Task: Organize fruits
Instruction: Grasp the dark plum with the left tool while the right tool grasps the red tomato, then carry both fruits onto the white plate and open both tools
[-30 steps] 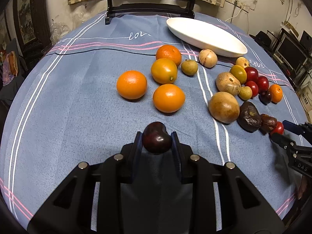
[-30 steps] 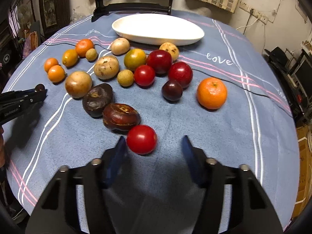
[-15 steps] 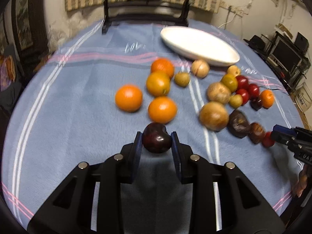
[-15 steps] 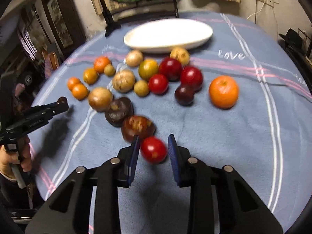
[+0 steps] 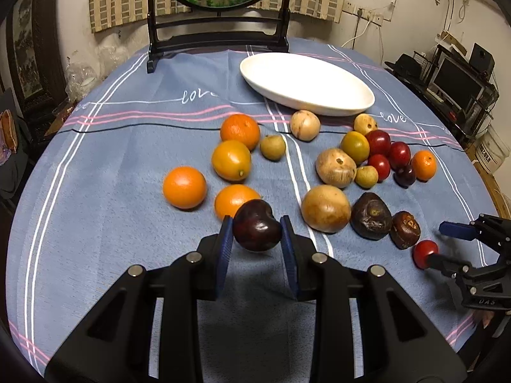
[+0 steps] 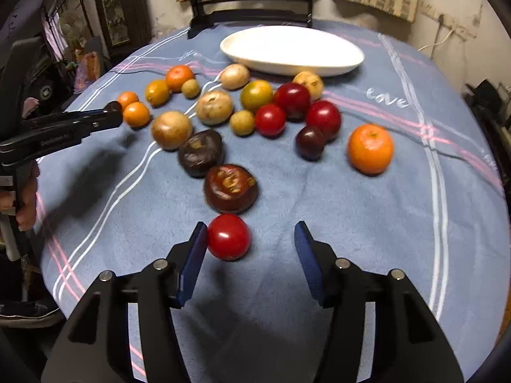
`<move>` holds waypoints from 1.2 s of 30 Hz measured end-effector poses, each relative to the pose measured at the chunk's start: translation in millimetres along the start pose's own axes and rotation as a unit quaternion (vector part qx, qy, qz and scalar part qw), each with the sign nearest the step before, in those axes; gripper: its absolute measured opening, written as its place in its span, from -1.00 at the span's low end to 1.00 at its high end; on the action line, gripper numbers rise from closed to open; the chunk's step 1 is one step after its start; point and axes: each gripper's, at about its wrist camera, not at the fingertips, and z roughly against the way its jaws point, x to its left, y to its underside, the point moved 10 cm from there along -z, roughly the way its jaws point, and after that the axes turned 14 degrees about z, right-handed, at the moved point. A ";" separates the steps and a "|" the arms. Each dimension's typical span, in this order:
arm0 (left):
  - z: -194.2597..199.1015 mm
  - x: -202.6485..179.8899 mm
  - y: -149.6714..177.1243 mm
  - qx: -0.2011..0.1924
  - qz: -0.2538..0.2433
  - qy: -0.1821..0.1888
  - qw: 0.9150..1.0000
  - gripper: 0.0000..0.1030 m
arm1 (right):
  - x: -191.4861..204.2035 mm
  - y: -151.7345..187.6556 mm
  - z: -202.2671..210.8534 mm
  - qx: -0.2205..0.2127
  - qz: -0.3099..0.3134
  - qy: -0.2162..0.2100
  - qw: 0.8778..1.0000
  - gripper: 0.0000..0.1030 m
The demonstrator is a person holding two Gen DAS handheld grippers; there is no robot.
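The left hand-held gripper is clamped on a dark purple plum, its blue pads pressing the fruit's two flanks at about the widest girth, and the plum hangs clear of the blue cloth over the near middle of the tabletop, in front of the cluster of oranges. The right hand-held gripper has just been opening: its jaws now stand partly spread, with a small red fruit between them, resting against the left pad and well clear of the right one, close to the tabletop's near edge; whether that fruit sits fully on the cloth is hard to tell from this angle. Both fruits look small, round and glossy, so I judge them light but slippery, apt to roll or squirt out if pinched off-centre. The plum probably bruises under a hard squeeze; a hold across the equator with modest pressure suits it best. The red fruit, likely thin-skinned, should be centred between the pads before closing. The white oval dish lies empty toward the far edge.
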 end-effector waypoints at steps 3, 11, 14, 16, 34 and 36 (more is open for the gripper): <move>-0.1 0.2 2.0 0.001 0.000 0.002 1.000 -0.42 | 11.1 -1.8 -2.6 0.006 0.025 0.007 1.000 0.08; 1.5 0.5 6.3 0.005 0.001 0.003 1.000 -0.42 | 14.8 -0.8 -15.6 0.017 0.014 0.004 1.000 -0.33; 1.5 0.1 7.7 0.006 0.001 0.004 1.000 -0.42 | 10.1 0.8 -14.8 0.010 -0.008 -0.012 1.000 -0.42; 1.4 -1.3 9.0 0.008 -0.001 0.005 1.000 -0.42 | 9.1 0.8 -14.8 0.007 -0.014 -0.016 1.000 -0.43; -24.9 -80.3 -107.1 -0.016 -0.028 0.061 0.998 -0.42 | -91.0 -131.2 1.9 -0.101 -0.067 0.011 0.993 -0.44; -53.1 -95.2 -133.6 -0.009 -0.031 0.053 0.998 -0.40 | -108.5 -154.2 -23.7 -0.095 -0.075 0.024 0.992 -0.44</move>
